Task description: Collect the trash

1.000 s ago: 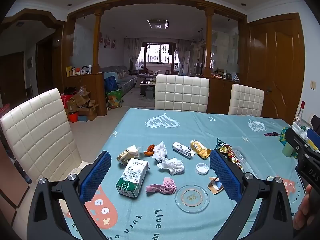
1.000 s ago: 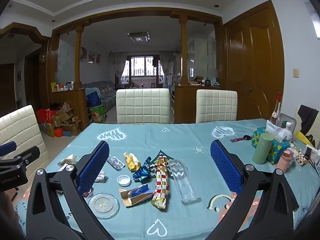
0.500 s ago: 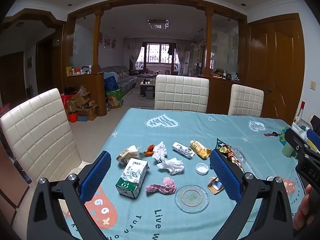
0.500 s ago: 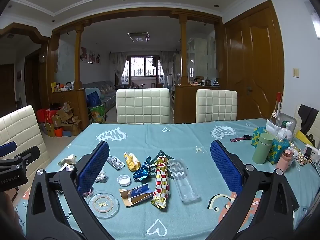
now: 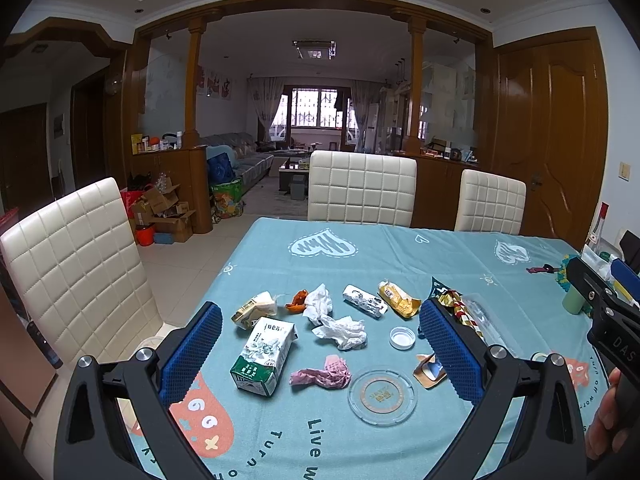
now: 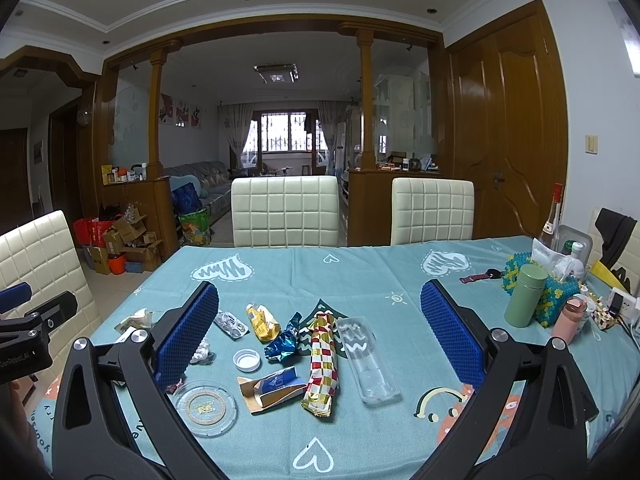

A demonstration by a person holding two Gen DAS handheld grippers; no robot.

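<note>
Trash lies scattered on the teal tablecloth (image 5: 360, 264). In the left wrist view I see a green-and-white carton (image 5: 263, 355), a pink crumpled wrapper (image 5: 322, 374), white tissues (image 5: 340, 330), a yellow wrapper (image 5: 398, 300) and a white cap (image 5: 402, 337). My left gripper (image 5: 320, 354) hangs open above them, holding nothing. The right wrist view shows a red-gold checked wrapper (image 6: 322, 362), a clear plastic tray (image 6: 367, 354), a blue foil wrapper (image 6: 284, 342) and a torn brown packet (image 6: 272, 388). My right gripper (image 6: 318, 338) is open and empty over these.
A round glass coaster (image 5: 382, 395) lies near the table's front. At the right side stand a green flask (image 6: 525, 301), a pink bottle (image 6: 570, 320), a tissue box (image 6: 558, 296) and a glass bottle (image 6: 551, 220). White padded chairs (image 5: 362, 188) ring the table.
</note>
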